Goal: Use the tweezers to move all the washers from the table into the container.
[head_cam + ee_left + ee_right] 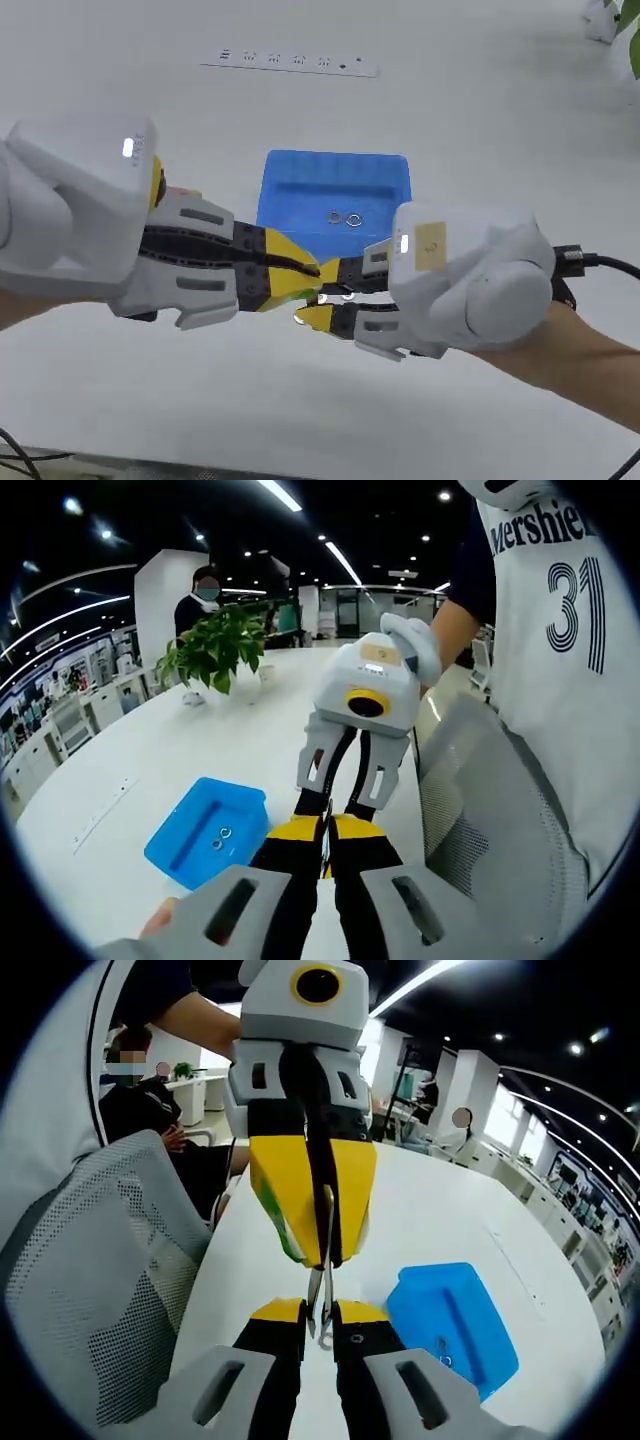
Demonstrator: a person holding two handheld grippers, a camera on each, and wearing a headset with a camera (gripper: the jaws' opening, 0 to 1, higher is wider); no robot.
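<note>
The left gripper (300, 272) and the right gripper (330, 300) meet tip to tip, both sets of jaws pressed together on the slim metal tweezers (322, 1300), whose long axis runs along the line between them (it looks like a hand-over). The blue container (290, 175), holding two washers (345, 218), sits just beyond the jaws on the white table (450, 110) in an open office.

1. A blue rectangular plastic container (335, 180) sits on the white table (480, 110), two metal ring washers (344, 218) inside.
2. Nearer, left gripper (305, 275) and right gripper (330, 300) meet tip to tip, thin metal tweezers (320, 1295) between.
3. Far behind: a white power strip (290, 62).
</note>
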